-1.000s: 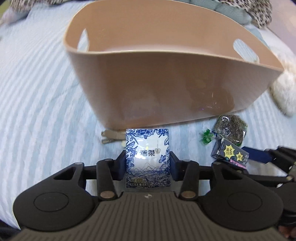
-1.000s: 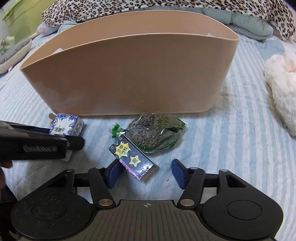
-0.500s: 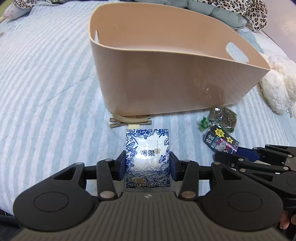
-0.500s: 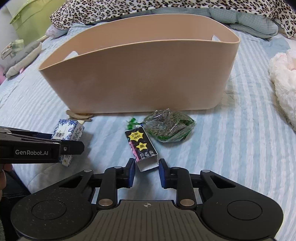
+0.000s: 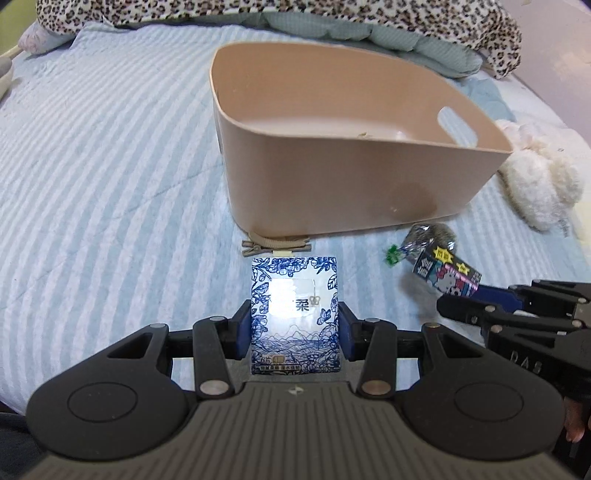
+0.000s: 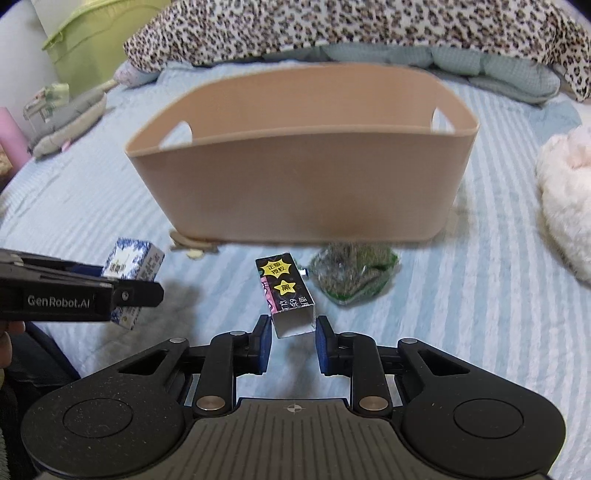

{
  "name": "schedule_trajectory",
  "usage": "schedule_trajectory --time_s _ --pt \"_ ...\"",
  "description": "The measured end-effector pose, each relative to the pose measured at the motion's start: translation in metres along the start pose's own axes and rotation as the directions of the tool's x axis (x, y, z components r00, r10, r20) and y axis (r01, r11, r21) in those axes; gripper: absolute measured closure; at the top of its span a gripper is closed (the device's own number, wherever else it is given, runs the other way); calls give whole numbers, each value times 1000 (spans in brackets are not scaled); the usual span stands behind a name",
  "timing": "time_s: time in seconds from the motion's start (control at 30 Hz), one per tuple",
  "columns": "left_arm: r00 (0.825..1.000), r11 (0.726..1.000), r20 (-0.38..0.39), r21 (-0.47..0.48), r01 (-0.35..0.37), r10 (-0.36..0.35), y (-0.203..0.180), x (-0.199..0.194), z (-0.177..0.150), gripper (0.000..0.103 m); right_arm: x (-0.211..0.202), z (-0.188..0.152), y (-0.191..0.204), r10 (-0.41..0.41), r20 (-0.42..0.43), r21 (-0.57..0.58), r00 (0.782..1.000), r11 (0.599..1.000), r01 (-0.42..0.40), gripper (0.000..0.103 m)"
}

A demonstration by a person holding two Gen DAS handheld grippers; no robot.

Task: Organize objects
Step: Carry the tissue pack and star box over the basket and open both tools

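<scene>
My left gripper (image 5: 294,334) is shut on a blue-and-white tissue pack (image 5: 294,314) and holds it above the striped bedspread, in front of the tan plastic basket (image 5: 332,199). The pack also shows in the right wrist view (image 6: 131,273). My right gripper (image 6: 291,339) is shut on a small black carton with yellow stars (image 6: 290,295), lifted off the bed; the carton shows in the left wrist view (image 5: 447,273). A clear bag of green dried stuff (image 6: 352,273) lies in front of the basket (image 6: 303,192). The basket looks empty inside.
A tan hair clip (image 5: 275,245) lies against the basket's near wall. A white fluffy toy (image 5: 535,177) lies to the basket's right. A leopard-print blanket (image 6: 369,29) and grey pillows lie behind. A green bin (image 6: 88,40) stands at the far left.
Both grippers have risen and pulled back from the basket. The right gripper closed on the black carton and lifted it off the bed. The left still holds the tissue pack.
</scene>
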State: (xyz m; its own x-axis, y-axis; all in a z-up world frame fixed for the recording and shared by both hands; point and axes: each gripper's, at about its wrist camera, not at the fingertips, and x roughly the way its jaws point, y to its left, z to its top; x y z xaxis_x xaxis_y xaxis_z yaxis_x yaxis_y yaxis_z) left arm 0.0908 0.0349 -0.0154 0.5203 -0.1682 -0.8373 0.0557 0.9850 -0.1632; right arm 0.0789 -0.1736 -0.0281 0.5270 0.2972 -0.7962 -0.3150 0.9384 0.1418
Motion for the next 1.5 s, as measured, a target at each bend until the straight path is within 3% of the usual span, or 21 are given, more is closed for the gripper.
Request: schedule_trajectory --time_s 0.2,0.4,0.67,0.93,1.27,1.4,1.43,1.5 --pt "997 1000 82 19 10 -11 0 -34 10 56 -32 16 -2 -4 105 19 994 1000 2 80" --pt "979 999 202 44 16 -24 -6 -65 37 56 -50 45 -12 -22 206 42 978 999 14 80" --pt "957 996 288 74 -50 26 -22 -55 80 56 -42 84 -21 -55 268 45 962 998 44 80" --pt "969 991 235 88 -102 79 -26 -4 111 56 0 107 -33 -76 224 52 972 996 66 80" --pt "978 979 149 116 -165 147 -24 47 114 56 41 107 -37 -123 146 33 982 992 119 80" --pt "975 975 154 125 -182 162 -26 46 111 54 40 108 -35 -135 150 26 980 991 132 58" --pt "974 976 157 120 -180 161 -25 42 111 48 37 108 -35 -135 158 34 978 991 131 52" --pt "969 976 179 101 -191 171 -25 31 112 33 28 108 -36 -142 188 59 972 989 133 30"
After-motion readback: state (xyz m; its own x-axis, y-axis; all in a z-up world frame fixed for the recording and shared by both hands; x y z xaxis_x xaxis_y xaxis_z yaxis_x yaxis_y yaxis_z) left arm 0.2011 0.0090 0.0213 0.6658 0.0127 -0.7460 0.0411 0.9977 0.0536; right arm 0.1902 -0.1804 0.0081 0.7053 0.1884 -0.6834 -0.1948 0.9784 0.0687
